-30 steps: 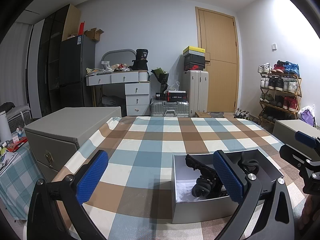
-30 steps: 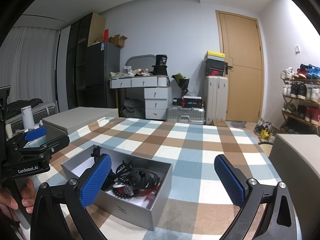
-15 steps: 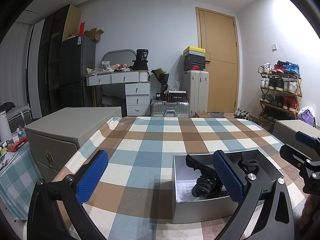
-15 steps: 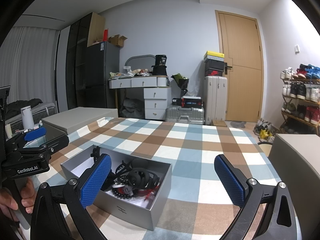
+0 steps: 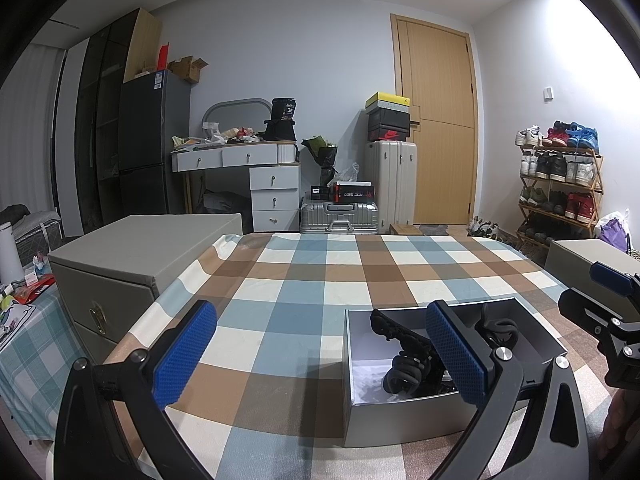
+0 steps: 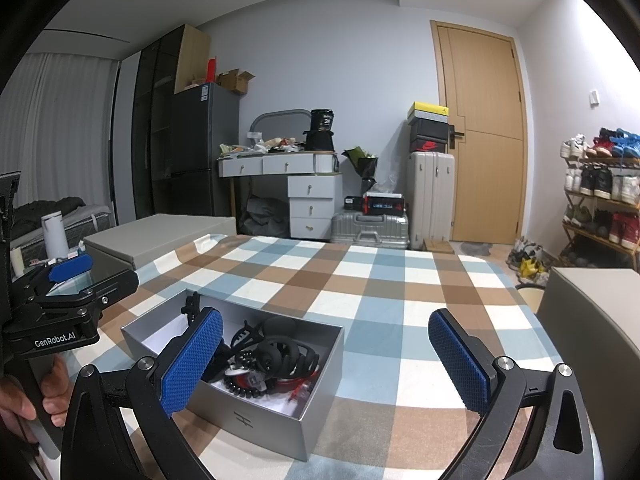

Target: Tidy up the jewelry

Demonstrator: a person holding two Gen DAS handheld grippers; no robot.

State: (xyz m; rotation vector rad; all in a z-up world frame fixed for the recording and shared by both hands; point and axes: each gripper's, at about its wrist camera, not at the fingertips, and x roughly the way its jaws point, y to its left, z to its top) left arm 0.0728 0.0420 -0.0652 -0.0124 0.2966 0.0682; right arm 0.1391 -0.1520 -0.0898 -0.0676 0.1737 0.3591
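An open grey box [image 6: 276,420] sits on the checked cloth of the worktop [image 5: 320,280], holding a tangle of black hair claws [image 6: 280,354], a dark bead bracelet [image 6: 244,390] and red pieces. The left gripper [image 5: 320,364] hovers with its jaws spread wide, its right pad in front of the box. The right gripper [image 6: 324,364] also has its jaws spread and empty, its left pad over the box's near side.

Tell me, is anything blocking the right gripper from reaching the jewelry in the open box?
Nothing visible does. The gray box has no lid, and the right gripper hangs above the checkered tablecloth with open jaws. The jewelry lies exposed, low and left of it.
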